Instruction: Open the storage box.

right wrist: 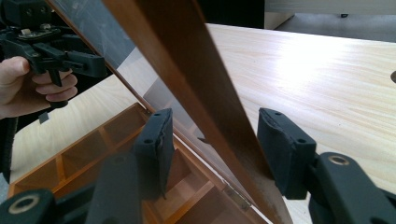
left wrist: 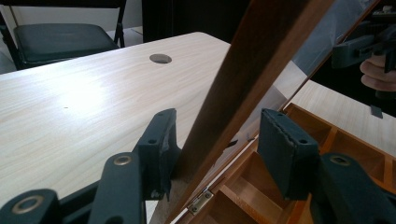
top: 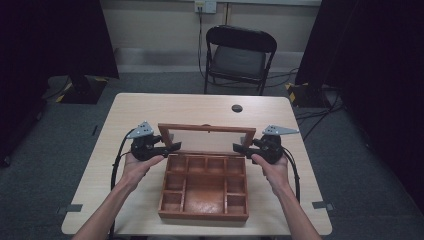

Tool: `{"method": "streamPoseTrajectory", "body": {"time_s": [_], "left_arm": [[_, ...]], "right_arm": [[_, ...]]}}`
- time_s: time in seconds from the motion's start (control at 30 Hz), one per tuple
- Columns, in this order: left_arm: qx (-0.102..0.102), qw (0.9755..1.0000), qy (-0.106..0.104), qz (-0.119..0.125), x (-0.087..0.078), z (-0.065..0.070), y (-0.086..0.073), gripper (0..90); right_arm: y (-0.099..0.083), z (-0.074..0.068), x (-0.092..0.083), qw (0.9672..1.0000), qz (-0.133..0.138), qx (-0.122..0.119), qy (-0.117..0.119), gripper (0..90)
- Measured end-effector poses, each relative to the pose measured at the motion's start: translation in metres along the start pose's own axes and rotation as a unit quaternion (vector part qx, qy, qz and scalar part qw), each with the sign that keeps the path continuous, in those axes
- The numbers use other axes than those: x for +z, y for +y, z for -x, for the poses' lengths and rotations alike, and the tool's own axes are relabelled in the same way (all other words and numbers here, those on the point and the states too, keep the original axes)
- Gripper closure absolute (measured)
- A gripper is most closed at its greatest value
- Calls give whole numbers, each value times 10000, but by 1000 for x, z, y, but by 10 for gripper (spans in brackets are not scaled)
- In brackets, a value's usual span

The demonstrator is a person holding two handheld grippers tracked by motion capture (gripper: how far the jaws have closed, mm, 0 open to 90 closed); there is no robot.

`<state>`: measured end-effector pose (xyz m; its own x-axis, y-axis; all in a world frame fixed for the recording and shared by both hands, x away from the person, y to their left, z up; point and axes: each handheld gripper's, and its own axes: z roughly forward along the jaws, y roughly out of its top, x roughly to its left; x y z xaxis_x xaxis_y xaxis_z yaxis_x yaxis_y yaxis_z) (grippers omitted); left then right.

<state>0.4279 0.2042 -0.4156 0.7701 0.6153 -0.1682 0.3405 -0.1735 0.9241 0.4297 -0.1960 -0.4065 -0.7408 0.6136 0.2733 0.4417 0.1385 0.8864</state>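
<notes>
While both grippers straddle the raised lid (top: 205, 134), the wooden box (top: 204, 187) sits mid-surface.
Left gripper (left wrist: 212, 140) seems barely pinching the frame; right gripper (right wrist: 212, 140) gapes around it. Stiff wood, fragile glass pane: grip the frame.

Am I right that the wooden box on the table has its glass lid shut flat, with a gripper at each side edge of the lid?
Not quite: the lid is raised, standing up from the back of the wooden box, as the high view shows. The rest holds: the left gripper and right gripper each straddle a side edge of its frame.
</notes>
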Motion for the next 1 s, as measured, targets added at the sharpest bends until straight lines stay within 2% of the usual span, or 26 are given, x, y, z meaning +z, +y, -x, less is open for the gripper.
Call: {"method": "streamPoseTrajectory", "body": {"time_s": [0.03, 0.2, 0.47, 0.63, 0.83, 1.0], "left_arm": [[29, 10000, 14, -8, 0, -1, 0, 478], [-97, 9999, 14, 50, 1, -2, 0, 480], [31, 9999, 88, -43, 4, -5, 2, 493], [-22, 9999, 104, 2, 6, -8, 2, 503], [-23, 9999, 119, -63, 10, -14, -1, 516], [-105, 9998, 133, -113, 14, -16, -6, 520]], "right_arm": [[0, 0, 1, 10000, -11, -17, -27, 472], [-1, 2, 3, 10000, -10, -1, -73, 482], [-2, 5, 6, 9998, -37, -16, -175, 498], [-2, 7, 7, 9997, -16, -65, -219, 508], [-3, 11, 11, 9996, 12, -49, -289, 514], [-5, 13, 15, 9995, -18, -63, -307, 511]]}}
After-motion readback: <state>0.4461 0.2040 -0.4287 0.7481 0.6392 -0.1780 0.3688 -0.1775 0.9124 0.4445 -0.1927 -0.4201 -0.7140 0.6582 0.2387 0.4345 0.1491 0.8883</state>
